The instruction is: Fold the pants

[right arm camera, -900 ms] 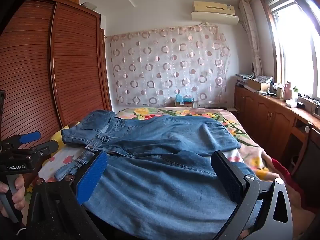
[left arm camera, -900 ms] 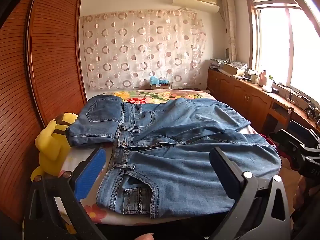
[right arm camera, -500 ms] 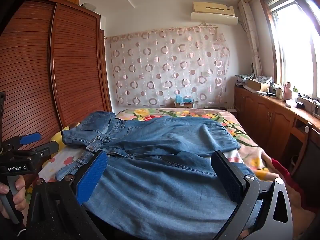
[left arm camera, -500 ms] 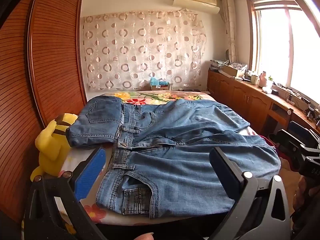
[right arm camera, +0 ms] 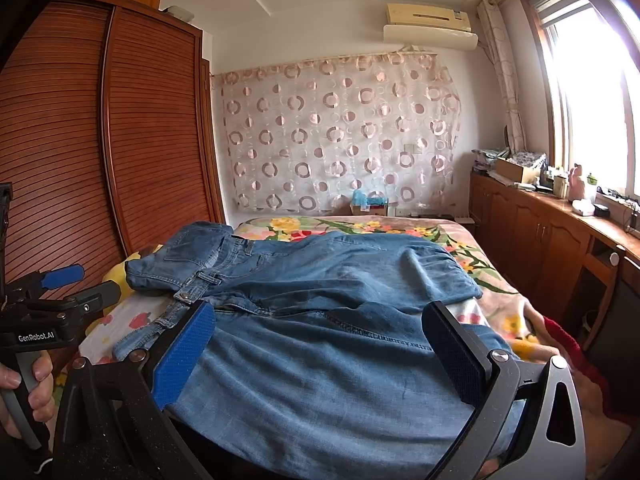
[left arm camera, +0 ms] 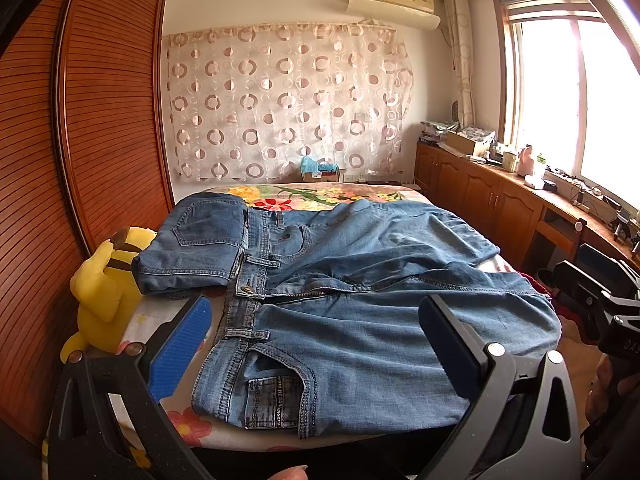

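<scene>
From the left wrist view, the left tool (left arm camera: 316, 344) hangs with its jaws spread wide and nothing between them, just short of the near edge of the bed (left arm camera: 176, 428). The pants (left arm camera: 340, 304), blue jeans, lie flat across the bed, waistband at nine o'clock with the button and open zip showing, one leg toward three o'clock and the other angling to one o'clock. A second folded pair of jeans (left arm camera: 196, 248) overlaps the waistband at ten o'clock, beside a yellow plush toy (left arm camera: 104, 292). No fold looks begun on the spread pair, so I judge this the approach step; the next move likely calls for pinching the near waistband corner.

From the right wrist view, the right tool (right arm camera: 320, 344) is likewise spread and empty, poised over the near leg. Its partner grip would probably be on that leg's near edge, so both lift together. This view alone shows the hand (right arm camera: 28, 384) gripping the left tool's handle at eight o'clock; it does not show the front pocket and label that the left view shows at six o'clock.
</scene>
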Demonstrator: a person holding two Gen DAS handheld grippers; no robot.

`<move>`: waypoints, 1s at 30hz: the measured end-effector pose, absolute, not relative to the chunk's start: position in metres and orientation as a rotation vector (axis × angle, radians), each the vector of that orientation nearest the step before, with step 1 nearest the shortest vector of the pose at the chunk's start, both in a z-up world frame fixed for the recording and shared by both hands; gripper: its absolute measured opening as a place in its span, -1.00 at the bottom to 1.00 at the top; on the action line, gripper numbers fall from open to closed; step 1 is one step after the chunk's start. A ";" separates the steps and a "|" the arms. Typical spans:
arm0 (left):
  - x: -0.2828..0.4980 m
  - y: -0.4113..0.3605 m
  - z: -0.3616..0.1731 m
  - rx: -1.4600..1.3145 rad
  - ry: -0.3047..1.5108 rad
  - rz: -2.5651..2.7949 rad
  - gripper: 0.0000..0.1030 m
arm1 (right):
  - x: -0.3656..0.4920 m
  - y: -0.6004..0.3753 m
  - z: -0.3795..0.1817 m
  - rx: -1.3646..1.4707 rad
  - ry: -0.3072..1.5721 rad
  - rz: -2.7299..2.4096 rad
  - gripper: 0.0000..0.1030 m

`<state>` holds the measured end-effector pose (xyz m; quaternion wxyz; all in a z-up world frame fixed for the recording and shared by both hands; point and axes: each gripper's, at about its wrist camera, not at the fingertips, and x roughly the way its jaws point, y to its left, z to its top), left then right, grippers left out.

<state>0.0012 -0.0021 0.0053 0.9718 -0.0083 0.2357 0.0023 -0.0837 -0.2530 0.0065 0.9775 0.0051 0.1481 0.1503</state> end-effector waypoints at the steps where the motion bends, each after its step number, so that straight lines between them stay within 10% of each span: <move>1: 0.001 -0.002 0.006 -0.017 0.476 0.005 1.00 | -0.084 -0.253 0.007 0.010 0.298 0.303 1.00; 30: -0.005 -0.001 0.024 -0.017 0.463 0.007 1.00 | -0.086 -0.250 0.007 0.013 0.289 0.297 1.00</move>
